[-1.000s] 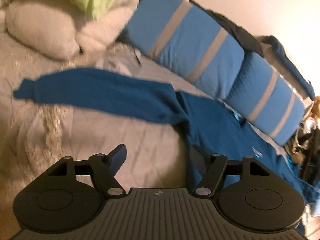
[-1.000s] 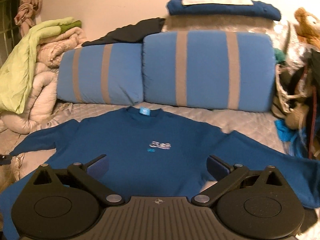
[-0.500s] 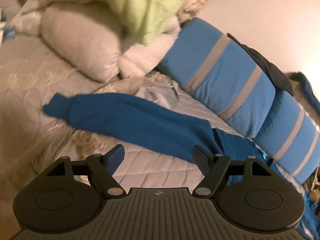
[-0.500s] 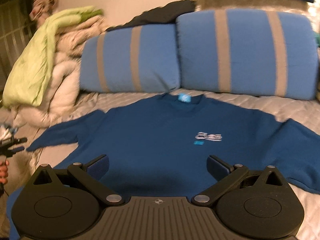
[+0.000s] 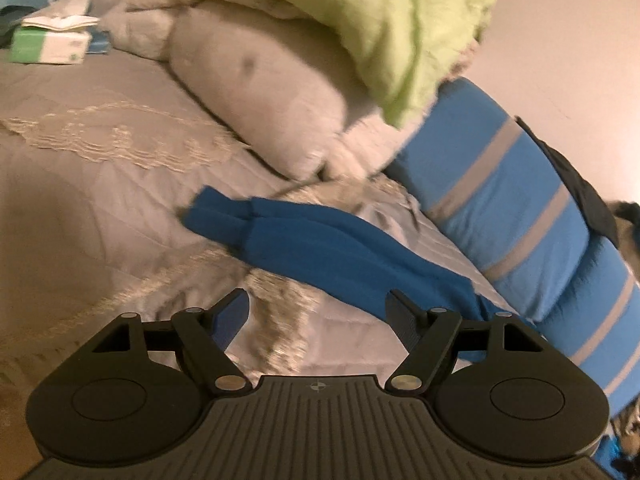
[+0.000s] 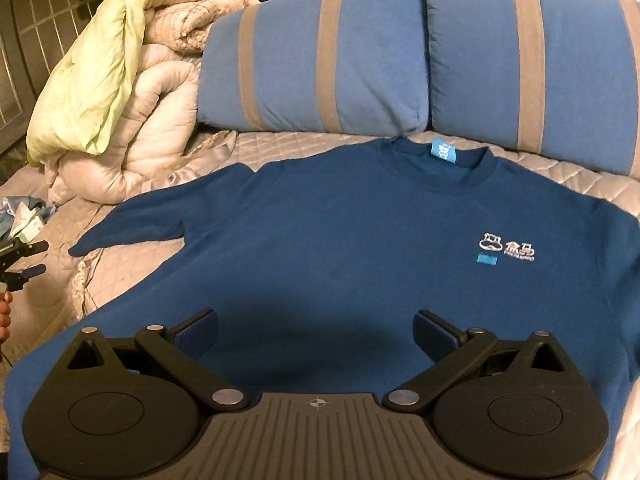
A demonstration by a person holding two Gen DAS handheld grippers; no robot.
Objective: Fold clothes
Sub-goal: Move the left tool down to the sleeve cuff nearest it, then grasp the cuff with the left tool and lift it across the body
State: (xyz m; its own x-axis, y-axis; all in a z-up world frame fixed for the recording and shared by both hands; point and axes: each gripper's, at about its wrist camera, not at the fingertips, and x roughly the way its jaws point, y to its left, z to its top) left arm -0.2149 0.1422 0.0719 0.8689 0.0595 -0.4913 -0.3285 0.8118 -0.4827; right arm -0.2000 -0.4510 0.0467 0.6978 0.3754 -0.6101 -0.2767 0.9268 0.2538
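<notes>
1. Sweatshirt lies flat, front up, on the bed, collar toward the striped cushions; sleeve stretched out left of body.
2. Left hand-held gripper: jaws apart, empty, just short of sleeve. If sleeve goes in next, pinch near cuff, both layers.
3. Right hand-held gripper: jaws apart, empty, over the hem. Could pin body so it won't drag.

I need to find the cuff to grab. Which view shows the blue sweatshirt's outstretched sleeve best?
The left wrist view: the sleeve fills mid-frame, its cuff end clear on the grey quilted bedspread. The right wrist view shows the sleeve small and foreshortened.
</notes>
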